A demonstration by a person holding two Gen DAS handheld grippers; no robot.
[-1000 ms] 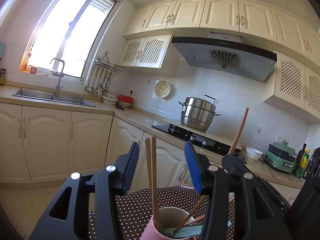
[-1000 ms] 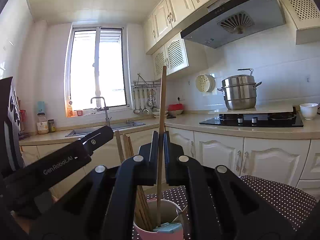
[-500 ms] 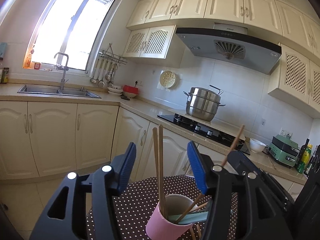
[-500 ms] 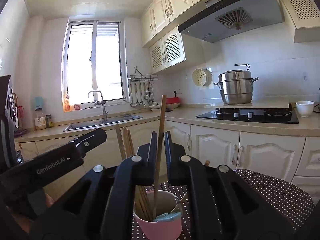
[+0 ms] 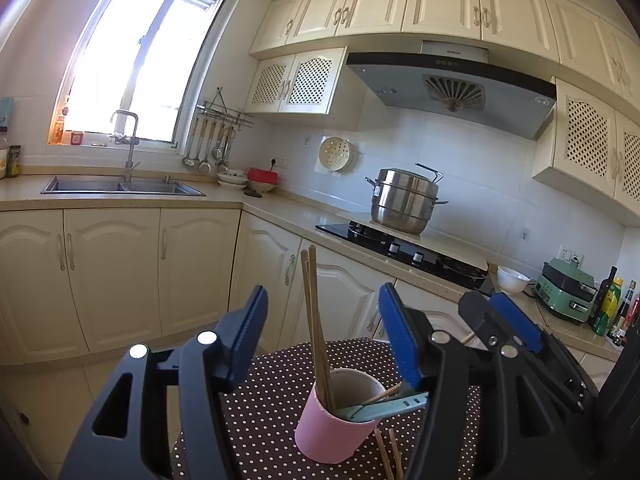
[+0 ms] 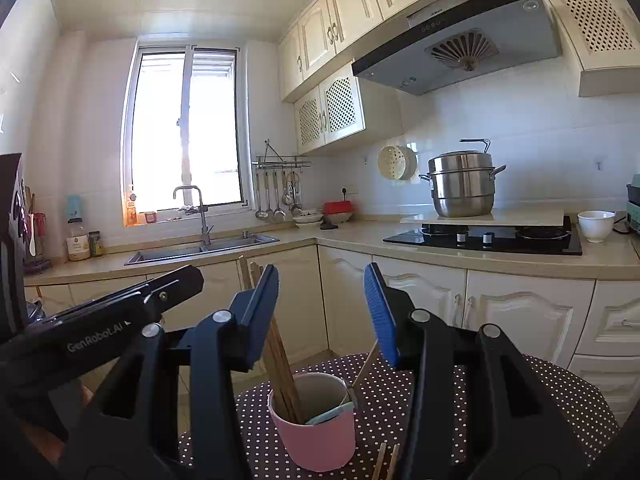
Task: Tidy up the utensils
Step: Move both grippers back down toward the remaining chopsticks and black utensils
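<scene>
Pink cup (image 5: 334, 424) stands low and centre in both wrist views on the polka-dot desk (image 5: 272, 396), holding upright wooden chopsticks (image 5: 316, 328), a slanted one and a teal utensil (image 5: 384, 408). Left tongs (image 5: 322, 344) are apart and opening, their blue pads clear of the chopsticks between them. Right tongs (image 6: 322, 312) are also opening, gripping nothing. Two loose chopsticks (image 6: 386, 460) lie on the desk just beside the cup.

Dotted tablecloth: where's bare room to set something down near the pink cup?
Free: dotted tablecloth right of the pink cup, and the strip left of it. Crowded: in front of the cup, where loose chopsticks lie, and between both opening grippers' fingers.
</scene>
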